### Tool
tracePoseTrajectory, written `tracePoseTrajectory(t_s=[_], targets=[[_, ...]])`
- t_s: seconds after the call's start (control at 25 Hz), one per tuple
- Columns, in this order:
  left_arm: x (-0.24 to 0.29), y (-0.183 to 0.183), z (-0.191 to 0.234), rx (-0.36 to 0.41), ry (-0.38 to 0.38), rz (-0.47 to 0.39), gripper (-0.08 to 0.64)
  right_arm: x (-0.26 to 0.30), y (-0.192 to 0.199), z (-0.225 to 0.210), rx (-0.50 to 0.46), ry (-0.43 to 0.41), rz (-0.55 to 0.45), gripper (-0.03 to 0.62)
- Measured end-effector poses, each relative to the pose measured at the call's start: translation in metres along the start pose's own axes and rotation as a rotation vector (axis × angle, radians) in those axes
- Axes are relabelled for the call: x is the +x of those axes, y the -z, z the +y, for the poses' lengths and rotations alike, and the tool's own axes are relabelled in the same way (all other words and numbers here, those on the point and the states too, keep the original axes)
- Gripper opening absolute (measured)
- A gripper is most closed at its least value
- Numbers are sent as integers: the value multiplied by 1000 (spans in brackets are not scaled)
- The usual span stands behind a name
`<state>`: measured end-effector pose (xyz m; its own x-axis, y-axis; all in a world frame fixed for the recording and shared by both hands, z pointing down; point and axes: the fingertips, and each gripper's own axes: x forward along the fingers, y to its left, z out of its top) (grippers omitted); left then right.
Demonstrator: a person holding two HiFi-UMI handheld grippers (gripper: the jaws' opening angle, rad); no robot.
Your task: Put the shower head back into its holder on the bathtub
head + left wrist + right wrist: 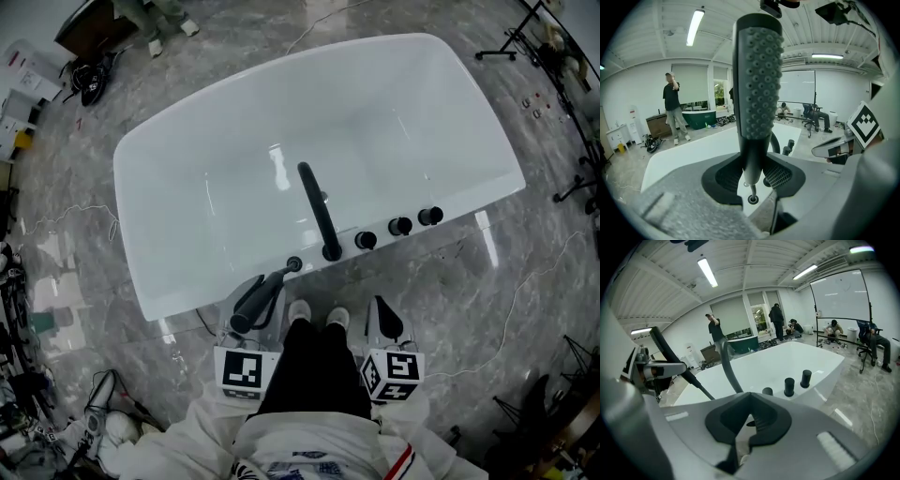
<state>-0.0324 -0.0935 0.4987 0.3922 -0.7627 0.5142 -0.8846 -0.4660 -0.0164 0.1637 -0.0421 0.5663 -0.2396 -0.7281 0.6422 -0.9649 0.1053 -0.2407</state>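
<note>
left gripper [752,173] is clamped on the shower head [757,84]. its jaws pinch the slim neck just under the studded spray face, with the wand standing upright out of the grip. right gripper [743,427] has its jaws together with nothing between them. it hangs just off the bathtub's near rim, in front of the 3 knobs [400,226].

handling, my read:
- rigid wand, plastic or coated metal, probably light
- smooth round neck, so it could twist or slide in the pads
- rubbery nubs on the face give friction but aren't a place to squeeze
- current hold on the neck looks right, since it leaves the thin tail end free to enter the socket
- cannot tell if a hose trails from the tail; if 1 does, expect drag

the shower head is in the air over the near rim. its tail points down at the holder [753,199] but isn't seated yet.

containers:
- the holder is a small dark ring on the near rim, just left of the spout [317,211] base; the socket looks empty.
- the bathtub [394,122] is white and glossy, with nothing in it and no water visible.
</note>
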Motion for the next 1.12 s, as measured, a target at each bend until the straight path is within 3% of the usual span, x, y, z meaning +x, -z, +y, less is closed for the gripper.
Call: tracePoseTrajectory(t_s=[0.48,1.12], targets=[[15,32,12,-42,-21,12,137,19,35,9,-10,-10,49,5],[39,65,9,-86,-9,34,137,32,43,14,-49,-22,65,5]])
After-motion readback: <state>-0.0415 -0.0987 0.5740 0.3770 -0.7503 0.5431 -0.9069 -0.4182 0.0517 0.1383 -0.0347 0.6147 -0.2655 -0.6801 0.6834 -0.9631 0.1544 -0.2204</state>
